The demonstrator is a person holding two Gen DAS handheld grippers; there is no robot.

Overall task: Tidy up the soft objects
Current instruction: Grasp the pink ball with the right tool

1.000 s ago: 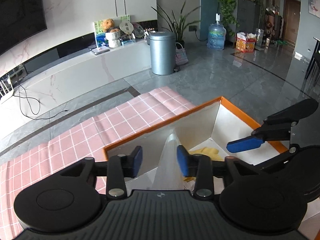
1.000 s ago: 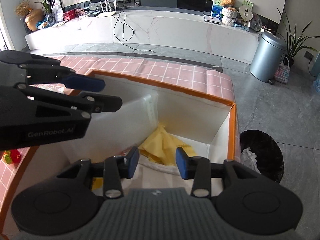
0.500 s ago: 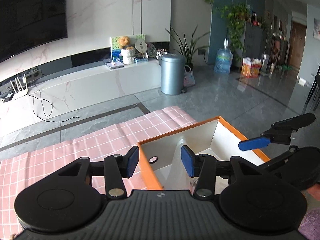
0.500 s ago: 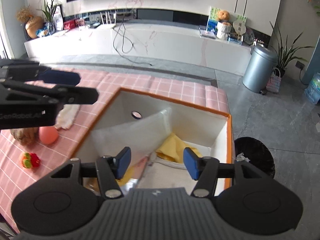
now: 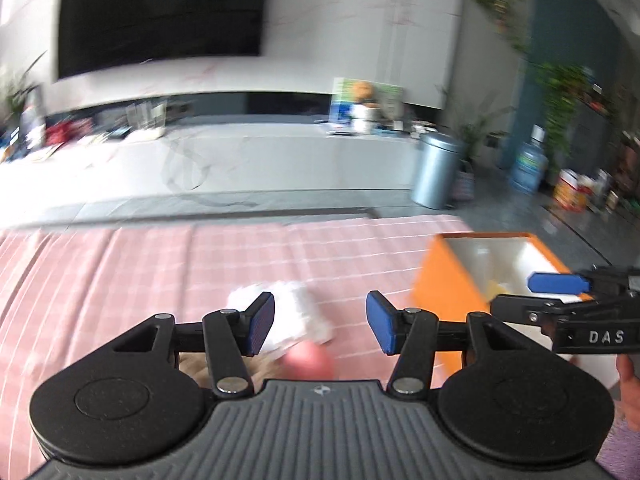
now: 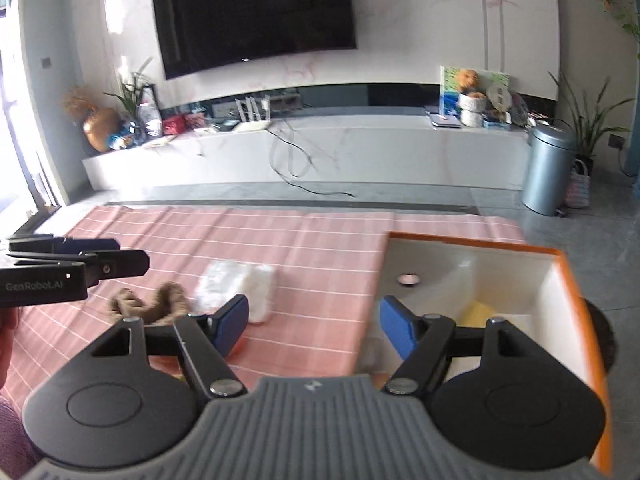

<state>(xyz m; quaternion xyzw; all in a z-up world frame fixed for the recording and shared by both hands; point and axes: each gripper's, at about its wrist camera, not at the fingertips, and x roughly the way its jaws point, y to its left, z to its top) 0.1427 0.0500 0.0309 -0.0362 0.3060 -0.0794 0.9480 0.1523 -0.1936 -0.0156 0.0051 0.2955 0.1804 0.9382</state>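
Note:
A white fluffy cloth lies on the pink checked tablecloth, with a pink ball and a brown plush piece just below it. My left gripper is open and empty above them. In the right wrist view the white cloth and the brown plush lie left of the orange-rimmed white box, which holds a yellow cloth. My right gripper is open and empty over the box's left edge.
The orange box stands at the right of the table. A silver bin and a white TV bench stand beyond the table. A black bin sits right of the box.
Both grippers rose out of the box, opened wider and swung left. The left one now faces the white cloth and pink ball on the tablecloth.

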